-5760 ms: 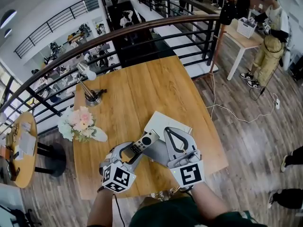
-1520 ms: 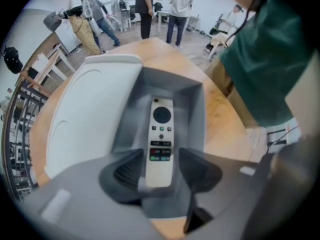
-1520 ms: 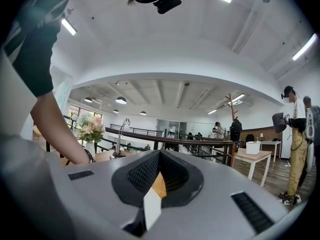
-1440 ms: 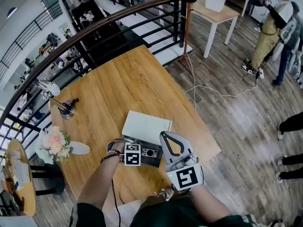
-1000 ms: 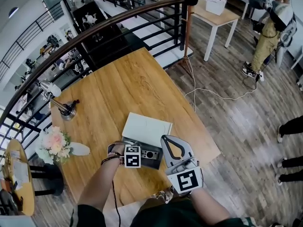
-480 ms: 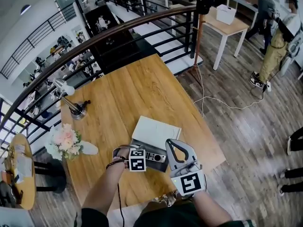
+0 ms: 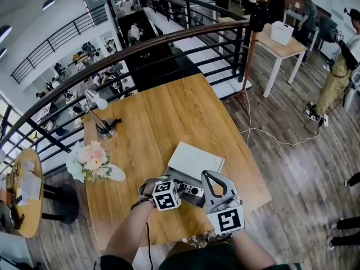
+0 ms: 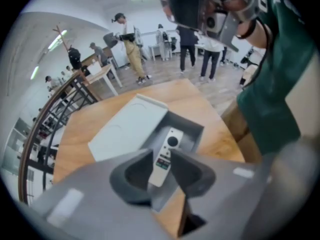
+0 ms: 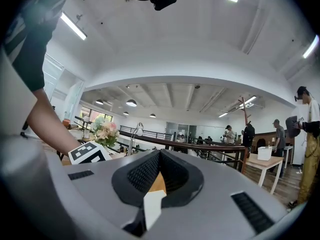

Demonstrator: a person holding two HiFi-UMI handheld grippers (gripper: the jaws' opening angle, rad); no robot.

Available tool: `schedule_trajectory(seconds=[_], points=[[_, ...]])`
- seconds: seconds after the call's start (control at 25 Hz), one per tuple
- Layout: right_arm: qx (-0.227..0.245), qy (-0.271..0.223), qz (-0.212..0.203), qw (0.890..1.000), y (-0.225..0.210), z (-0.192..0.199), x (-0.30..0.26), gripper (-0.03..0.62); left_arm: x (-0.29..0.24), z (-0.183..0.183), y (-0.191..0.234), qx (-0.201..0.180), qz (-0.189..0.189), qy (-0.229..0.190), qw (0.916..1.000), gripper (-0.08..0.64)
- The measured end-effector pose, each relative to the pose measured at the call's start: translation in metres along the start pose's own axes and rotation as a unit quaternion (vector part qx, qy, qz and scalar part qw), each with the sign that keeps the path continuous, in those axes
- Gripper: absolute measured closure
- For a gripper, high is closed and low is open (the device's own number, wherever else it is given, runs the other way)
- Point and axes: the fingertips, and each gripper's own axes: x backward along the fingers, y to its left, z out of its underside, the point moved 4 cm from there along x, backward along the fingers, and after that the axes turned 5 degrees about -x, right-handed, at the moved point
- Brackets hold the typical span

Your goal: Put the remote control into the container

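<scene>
From overhead, the remote control (image 7: 192, 190) is lying inside the grey container (image 7: 175, 176) on the surface (image 7: 163, 117), with the left claw (image 7: 174, 187) hovering just beside it. Looking along the left claw, its half-open jaws are closing on nothing, and the remote is resting below them. The right claw (image 9: 159, 154) is sitting pinched together, empty, seemingly just waiting.

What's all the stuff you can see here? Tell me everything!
Square wooden table: one, brown, middle of view.
Open grey box container: one, grey, table's near edge.
Flat white lid: one, white, against container's far side.
Slim white plastic remote control: one, white, inside container.
Metal desk lamp: one, silver, table's far left.
Flower bunch: one, pink-white, table's left edge.
Left claw: one, grey, over container, closing; remote shows between tips.
Right claw: one, grey, right of container, shut, empty.
</scene>
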Motion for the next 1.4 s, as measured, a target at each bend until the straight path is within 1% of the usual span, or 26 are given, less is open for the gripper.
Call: schedule_trajectory(seconds=[0.08,0.16,0.24,0.36,0.44,0.72,0.88,1.04,1.2,1.4], points=[[0.001,-0.001,-0.005,1.0,0.005,-0.002,-0.002,0.575,0.009,0.0,-0.003,0.01,-0.011,-0.011,0.9998,0.457],[0.007,-0.002,-0.011,1.0,0.01,-0.005,-0.004,0.575,0.021,-0.002,-0.003,0.023,-0.03,-0.027,0.9989,0.472],[0.011,-0.004,-0.019,1.0,0.015,-0.007,-0.005,0.575,0.036,-0.004,-0.002,0.044,-0.059,-0.052,0.9959,0.513],[0.014,-0.004,-0.031,0.999,0.025,-0.009,-0.006,0.575,0.062,-0.005,-0.002,0.078,-0.104,-0.089,0.9875,0.541],[0.019,-0.004,-0.04,0.999,0.031,-0.011,-0.007,0.575,0.08,-0.006,-0.004,0.092,-0.128,-0.108,0.9816,0.546],[0.03,-0.009,-0.067,0.997,0.051,-0.019,-0.016,0.575,0.126,-0.01,-0.015,0.11,-0.178,-0.152,0.9659,0.557],[0.036,-0.013,-0.08,0.996,0.061,-0.024,-0.017,0.575,0.152,-0.014,-0.017,0.135,-0.206,-0.194,0.9496,0.558],[0.039,-0.017,-0.094,0.995,0.071,-0.033,-0.023,0.575,0.178,-0.018,-0.019,0.165,-0.226,-0.24,0.9296,0.558],[0.041,-0.031,-0.107,0.993,0.078,-0.049,-0.026,0.575,0.204,-0.027,-0.022,0.17,-0.257,-0.274,0.9109,0.56],[0.025,-0.032,-0.115,0.993,0.079,-0.056,-0.028,0.575,0.219,-0.031,-0.017,0.197,-0.291,-0.311,0.8831,0.56]])
